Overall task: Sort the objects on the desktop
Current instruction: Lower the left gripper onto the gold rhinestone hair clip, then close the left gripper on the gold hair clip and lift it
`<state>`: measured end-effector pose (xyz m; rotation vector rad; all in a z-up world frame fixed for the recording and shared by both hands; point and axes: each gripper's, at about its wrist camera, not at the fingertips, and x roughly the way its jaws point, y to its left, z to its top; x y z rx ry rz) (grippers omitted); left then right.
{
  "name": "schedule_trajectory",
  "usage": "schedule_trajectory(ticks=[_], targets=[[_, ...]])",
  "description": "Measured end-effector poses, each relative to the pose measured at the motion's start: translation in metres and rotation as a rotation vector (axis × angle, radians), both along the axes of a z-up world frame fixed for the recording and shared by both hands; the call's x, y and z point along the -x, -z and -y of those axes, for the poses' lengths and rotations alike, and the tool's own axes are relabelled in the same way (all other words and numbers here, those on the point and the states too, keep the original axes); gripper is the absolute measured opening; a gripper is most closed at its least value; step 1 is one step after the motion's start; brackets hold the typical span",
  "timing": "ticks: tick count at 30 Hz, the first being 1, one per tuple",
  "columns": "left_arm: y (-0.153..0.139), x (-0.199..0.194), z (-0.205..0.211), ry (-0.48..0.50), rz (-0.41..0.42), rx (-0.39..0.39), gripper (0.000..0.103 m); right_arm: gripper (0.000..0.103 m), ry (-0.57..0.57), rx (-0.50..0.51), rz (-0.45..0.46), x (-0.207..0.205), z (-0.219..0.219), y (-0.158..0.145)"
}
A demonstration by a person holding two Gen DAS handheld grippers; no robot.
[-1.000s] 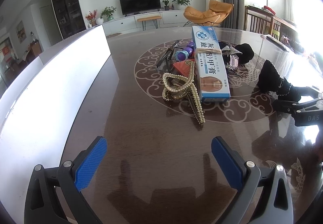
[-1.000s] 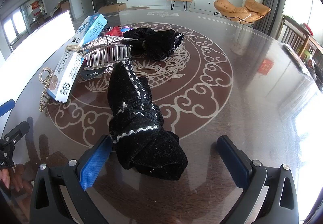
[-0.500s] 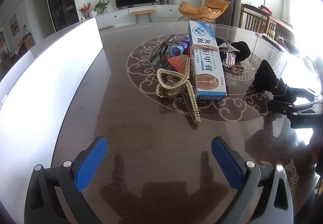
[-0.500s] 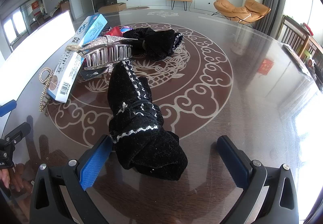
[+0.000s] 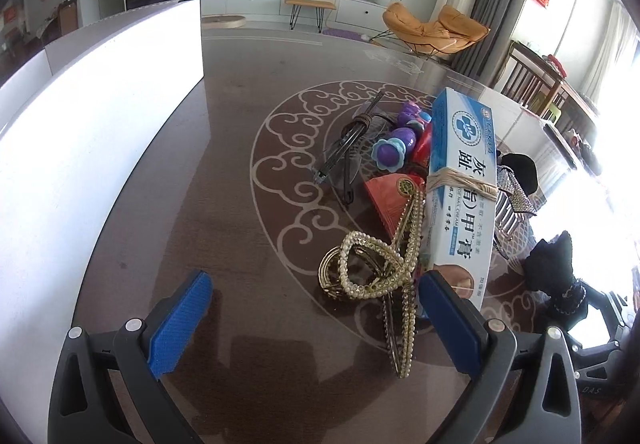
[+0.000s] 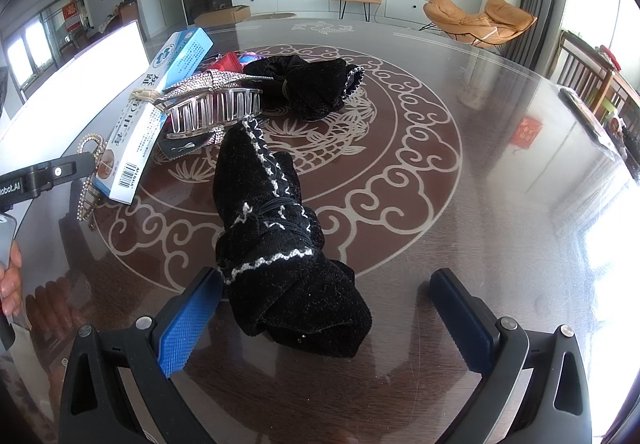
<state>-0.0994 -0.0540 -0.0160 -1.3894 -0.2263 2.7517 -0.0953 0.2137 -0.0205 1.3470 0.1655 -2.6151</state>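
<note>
Tabletop [image 6: 500, 172], dark glossy wood with pale cloud scrollwork, carrying a mixed heap. White panel [image 5: 92, 132] upright along the left edge. Left gripper [image 5: 316, 318]: jaws spread wide, empty, low over the wood, its right finger just beside the near end of the blue-and-white cream box [image 5: 462, 184]. Box bound with a tan elastic band and propped on other items. Gold pearl-studded hair claw [image 5: 380, 272] lying directly between the spread fingers and the heap, against the box. Behind: red packet [image 5: 386, 196], purple toy [image 5: 394, 148], dark wire clip [image 5: 348, 148]. Right gripper [image 6: 326, 312]: jaws wide, empty, straddling a black velvet bow [image 6: 280, 236] with white stitched trim. Beyond it, clear rhinestone claw clip [image 6: 212, 108] and a second black velvet piece [image 6: 312, 84].
</note>
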Motion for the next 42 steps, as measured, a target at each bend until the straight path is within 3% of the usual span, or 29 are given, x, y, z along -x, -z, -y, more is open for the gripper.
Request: schedule_trajectory(ticks=[11, 13, 15, 16, 21, 29, 32, 33, 34, 36, 38, 42], targets=[[0.009, 0.031, -0.039, 0.127, 0.027, 0.101, 0.103, 0.103, 0.000, 0.000, 0.000, 0.000, 0.000, 0.000], [0.005, 0.028, -0.046, 0.141, 0.006, 0.165, 0.069, 0.103, 0.000, 0.000, 0.000, 0.000, 0.000, 0.000], [0.001, 0.022, -0.046, 0.150, -0.010, 0.162, 0.050, 0.103, 0.000, 0.000, 0.000, 0.000, 0.000, 0.000], [0.000, 0.019, -0.045, 0.150, -0.012, 0.159, 0.044, 0.103, 0.000, 0.000, 0.000, 0.000, 0.000, 0.000], [-0.003, -0.012, -0.026, 0.107, -0.005, 0.135, 0.042, 0.103, 0.000, 0.000, 0.000, 0.000, 0.000, 0.000], [0.000, -0.062, 0.019, 0.063, -0.009, 0.031, 0.043, 0.103, 0.000, 0.000, 0.000, 0.000, 0.000, 0.000], [0.000, -0.061, 0.014, 0.076, -0.013, 0.053, 0.047, 0.103, 0.000, 0.000, 0.000, 0.000, 0.000, 0.000], [0.001, -0.060, 0.009, 0.092, -0.013, 0.072, 0.056, 0.103, 0.000, 0.000, 0.000, 0.000, 0.000, 0.000], [0.002, -0.058, 0.002, 0.103, -0.009, 0.100, 0.072, 0.103, 0.000, 0.000, 0.000, 0.000, 0.000, 0.000], [0.008, -0.058, -0.010, 0.106, -0.005, 0.174, 0.085, 0.103, 0.000, 0.000, 0.000, 0.000, 0.000, 0.000], [0.008, -0.058, -0.011, 0.101, -0.021, 0.178, 0.087, 0.103, 0.000, 0.000, 0.000, 0.000, 0.000, 0.000], [0.011, -0.055, -0.003, 0.057, 0.011, 0.159, 0.103, 0.103, 0.000, 0.000, 0.000, 0.000, 0.000, 0.000]])
